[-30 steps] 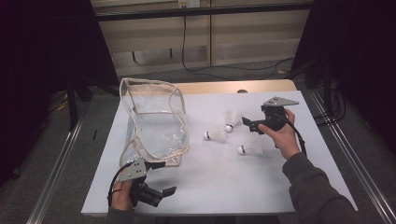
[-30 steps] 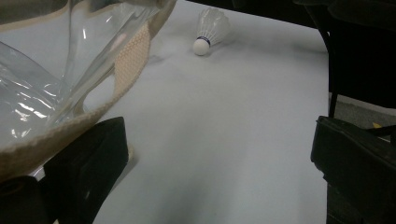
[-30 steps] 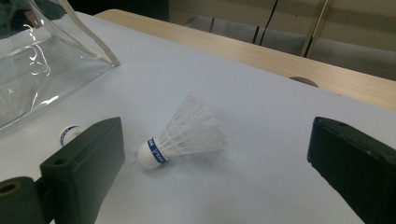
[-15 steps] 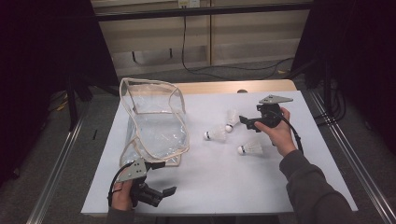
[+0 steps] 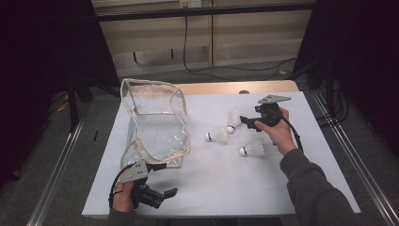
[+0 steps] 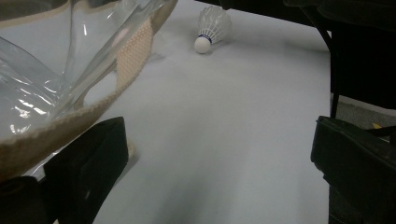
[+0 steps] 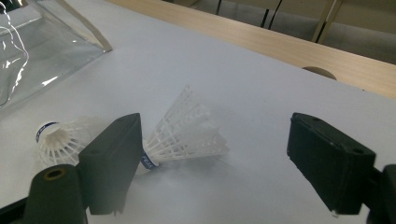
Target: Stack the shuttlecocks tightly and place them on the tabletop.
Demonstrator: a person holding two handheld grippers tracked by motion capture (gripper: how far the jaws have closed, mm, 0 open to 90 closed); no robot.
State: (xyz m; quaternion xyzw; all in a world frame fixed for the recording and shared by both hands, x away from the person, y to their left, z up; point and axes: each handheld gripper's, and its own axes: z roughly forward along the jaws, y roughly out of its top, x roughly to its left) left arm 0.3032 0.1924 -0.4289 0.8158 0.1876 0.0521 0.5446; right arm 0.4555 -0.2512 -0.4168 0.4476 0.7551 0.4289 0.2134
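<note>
Shuttlecocks first: from the high view I count three on the white table [image 5: 226, 179]. One [image 5: 233, 118] lies right at my right gripper [image 5: 244, 123], a second [image 5: 217, 135] sits near it toward the clear bag [image 5: 155, 122], and a third [image 5: 251, 149] lies below my right hand. My left gripper [image 5: 165, 193] rests at the table's near edge, just below the bag, jaws spread.

Left gripper view: jaws wide apart with nothing between them, the bag's beige trim [image 6: 70, 121] over the left jaw.

Right gripper view: jaws have just been closing but remain spread. The shuttlecock [image 7: 187, 135] lies between them, against the left jaw, unpinched.
</note>
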